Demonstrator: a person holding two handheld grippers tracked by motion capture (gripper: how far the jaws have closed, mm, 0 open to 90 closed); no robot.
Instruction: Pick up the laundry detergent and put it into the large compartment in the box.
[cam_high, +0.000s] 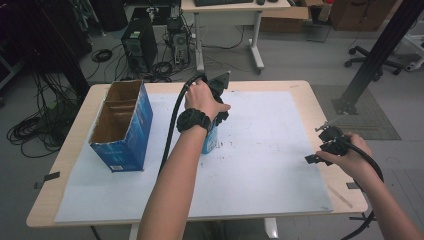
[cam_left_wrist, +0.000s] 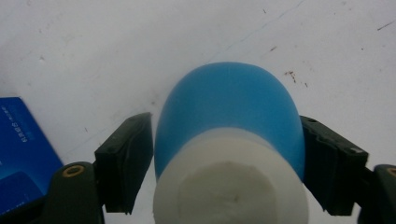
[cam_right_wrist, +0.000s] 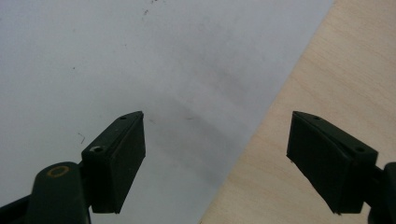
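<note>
The right tool hovers idle at the tabletop's right edge, well right of the bottle, jaws spread on nothing. Nearer the middle, the left tool straddles the upright blue bottle, white cap up; its pads look to touch the rounded shoulder. That curve could let it slip or tip. Left of the bottle stands the open blue carton, which a toppling bottle might strike.

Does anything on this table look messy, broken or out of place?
Nothing looks broken or spilled. The white sheet carries small dark specks and scuffs near the blue bottle, and the blue box stands open-topped, apparently by design.
</note>
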